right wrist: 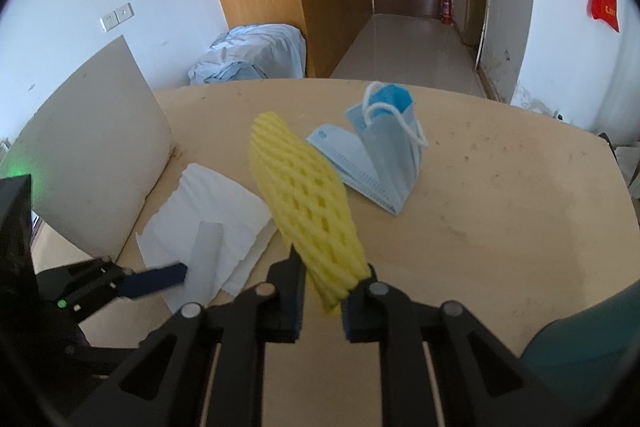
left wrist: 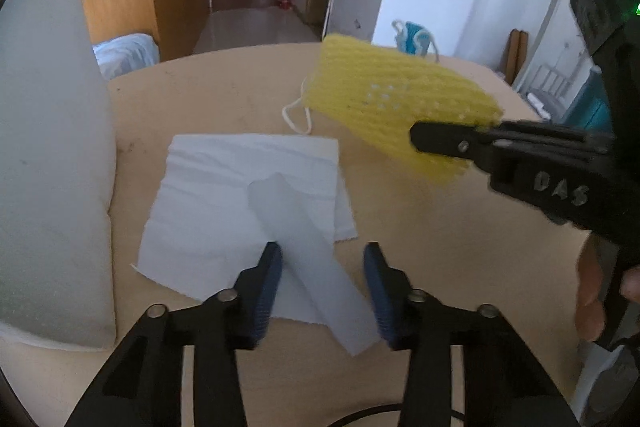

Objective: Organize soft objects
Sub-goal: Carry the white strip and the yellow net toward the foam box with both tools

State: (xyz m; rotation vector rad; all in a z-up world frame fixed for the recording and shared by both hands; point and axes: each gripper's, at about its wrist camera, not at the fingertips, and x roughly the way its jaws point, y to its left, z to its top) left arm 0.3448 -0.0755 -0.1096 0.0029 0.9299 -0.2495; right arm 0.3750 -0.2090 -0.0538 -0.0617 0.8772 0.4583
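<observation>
Two hand-held grippers work over a beige counter (right wrist: pixel 500 195) strewn with soft things, the largest a grey foam sheet (left wrist: pixel 48 163) propped at the left edge. Next in size, a white paper towel (left wrist: pixel 224 187) lies flat near the middle, seemingly the spot where items are being gathered. The right gripper (right wrist: pixel 320 297) has its fingers clamped on the lower end of a yellow foam net sleeve (right wrist: pixel 304 203), holding it clear of the counter and tilted up and away, well placed for carrying toward the towel. Behind it, a folded bundle of blue face masks (right wrist: pixel 380 163) stands tented on its edges, untouched. A pale translucent foam strip (left wrist: pixel 304 255) rests on the towel, running between the left gripper (left wrist: pixel 323 287) fingers, which stand apart on either side of it; the left-hand blue pad looks close to the strip, though blur leaves contact uncertain. At the right edge, a person's hand (left wrist: pixel 596 291) grips the right tool.
</observation>
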